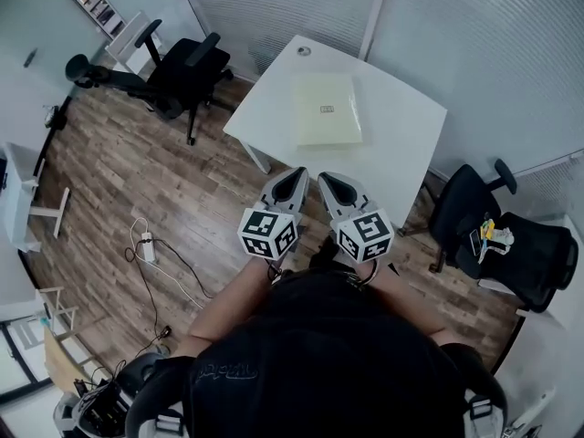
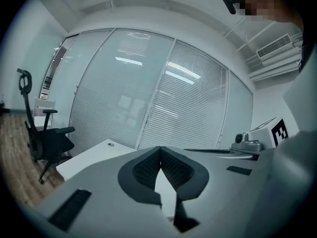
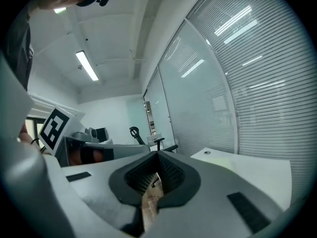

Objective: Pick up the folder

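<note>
A pale yellow folder (image 1: 328,109) lies flat on the white table (image 1: 401,144), towards its far side. Both grippers hang side by side in front of the person, short of the table's near edge. The left gripper (image 1: 297,173) is shut, its jaw tips meeting with nothing between them (image 2: 160,148). The right gripper (image 1: 325,179) is shut and empty too (image 3: 157,153). In the left gripper view only the table's bare left part (image 2: 94,157) shows beyond the jaws; the folder shows as a faint yellowish patch (image 3: 225,158) in the right gripper view.
A black office chair (image 1: 178,71) stands left of the table, another (image 1: 470,210) at its right with a third (image 1: 534,254) beyond. A power strip with cables (image 1: 146,245) lies on the wooden floor. Glass walls with blinds (image 1: 474,35) run behind the table.
</note>
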Demonstrator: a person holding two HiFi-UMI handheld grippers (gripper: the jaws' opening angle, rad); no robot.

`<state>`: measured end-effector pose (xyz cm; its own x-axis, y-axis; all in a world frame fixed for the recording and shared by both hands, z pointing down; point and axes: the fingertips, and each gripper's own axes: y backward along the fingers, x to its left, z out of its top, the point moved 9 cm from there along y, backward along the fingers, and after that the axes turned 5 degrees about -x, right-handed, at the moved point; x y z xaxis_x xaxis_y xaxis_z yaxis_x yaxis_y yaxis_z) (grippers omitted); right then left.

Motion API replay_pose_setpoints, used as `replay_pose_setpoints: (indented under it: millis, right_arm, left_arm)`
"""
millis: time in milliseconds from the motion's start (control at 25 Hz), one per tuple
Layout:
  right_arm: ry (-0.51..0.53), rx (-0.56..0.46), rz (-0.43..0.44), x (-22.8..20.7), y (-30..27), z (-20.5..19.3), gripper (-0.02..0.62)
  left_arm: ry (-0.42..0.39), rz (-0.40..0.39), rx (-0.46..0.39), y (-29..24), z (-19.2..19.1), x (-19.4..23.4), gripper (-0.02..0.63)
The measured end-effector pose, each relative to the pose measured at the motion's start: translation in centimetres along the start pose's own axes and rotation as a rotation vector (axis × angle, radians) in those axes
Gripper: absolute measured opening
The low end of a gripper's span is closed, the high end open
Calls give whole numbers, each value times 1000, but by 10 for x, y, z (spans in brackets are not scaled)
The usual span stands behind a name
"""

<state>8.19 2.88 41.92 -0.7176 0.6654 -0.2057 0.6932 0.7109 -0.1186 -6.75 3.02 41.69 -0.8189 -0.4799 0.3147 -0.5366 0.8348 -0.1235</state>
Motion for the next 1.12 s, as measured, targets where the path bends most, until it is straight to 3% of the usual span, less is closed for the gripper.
replay_pose_setpoints:
  millis: [360, 600, 1120]
  right_arm:
    - [4, -6, -7, -78, 1, 15, 21]
    - [45, -21, -27, -101, 0, 26, 21]
    - [9, 0, -103, -136, -58, 36, 21]
  left_arm:
    - [-13, 6, -12, -75, 8, -16, 12]
    - [-9, -24, -27, -105, 15, -21, 12]
    - [28, -59, 20, -150, 27, 33, 12]
